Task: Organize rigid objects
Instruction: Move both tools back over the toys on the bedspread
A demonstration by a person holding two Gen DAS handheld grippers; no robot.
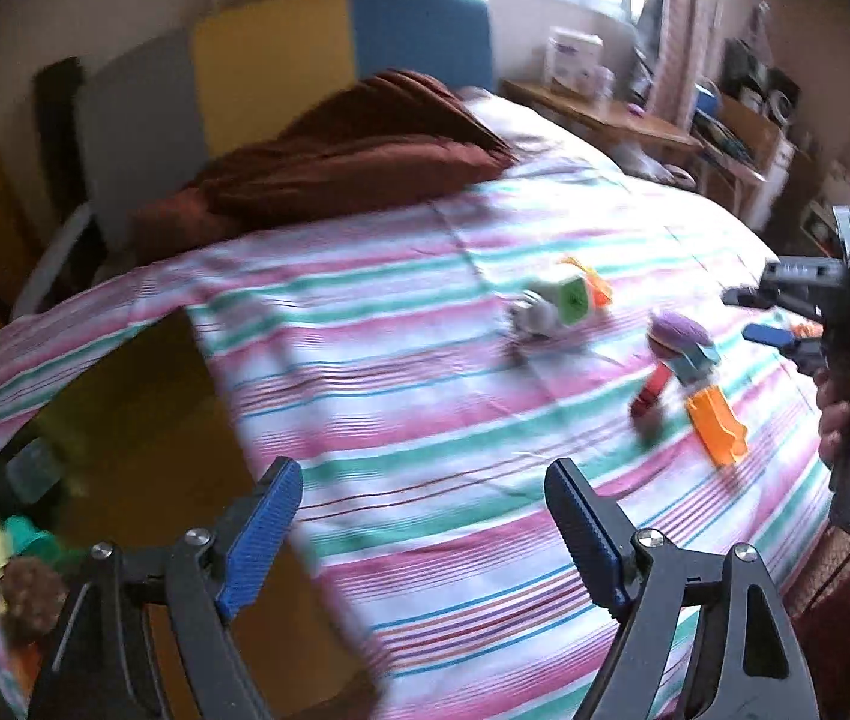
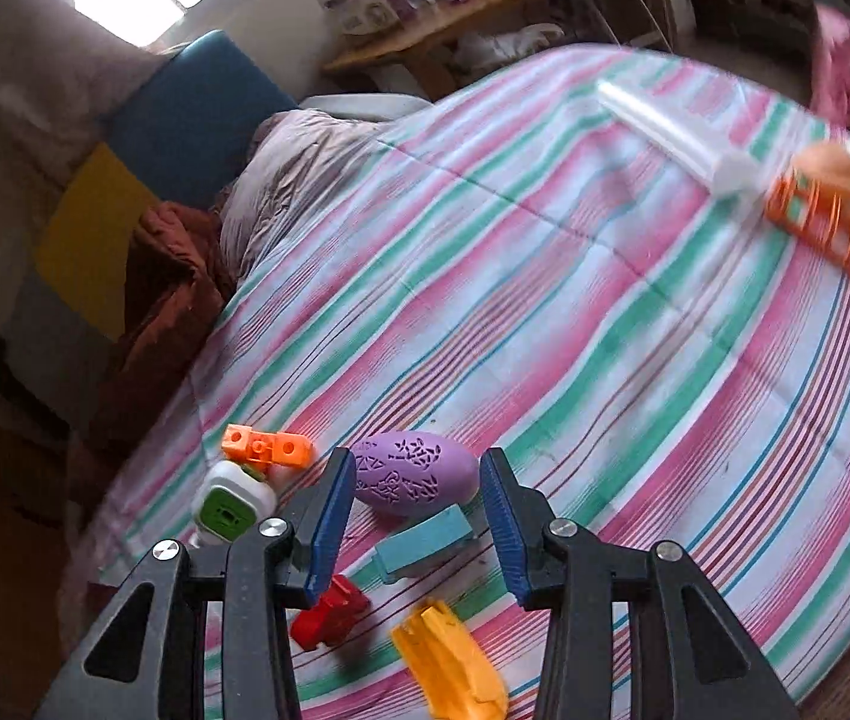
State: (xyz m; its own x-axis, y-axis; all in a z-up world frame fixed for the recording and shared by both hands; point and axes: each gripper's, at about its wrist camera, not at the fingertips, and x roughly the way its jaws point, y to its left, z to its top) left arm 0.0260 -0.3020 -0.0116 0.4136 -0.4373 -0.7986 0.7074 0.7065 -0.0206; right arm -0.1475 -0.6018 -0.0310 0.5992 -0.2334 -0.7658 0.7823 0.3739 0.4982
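Approach step. The right gripper (image 2: pixel 419 516) hung over the toy cluster, jaws partly spread and empty, the purple egg (image 2: pixel 416 474) at 12 o'clock off its tips on the striped sheet (image 2: pixel 605 330). The left gripper (image 1: pixel 425 534) stood wide, holding nothing. Next move probably calls for lowering and closing on one toy.

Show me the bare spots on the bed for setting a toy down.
Free: the striped sheet between the purple egg and the orange rack. Crowded: around the egg, with the teal block, red piece and yellow piece.

Matt cotton-like striped bedsheet (image 2: pixel 605 312); smooth plastic purple egg (image 2: pixel 416 473).
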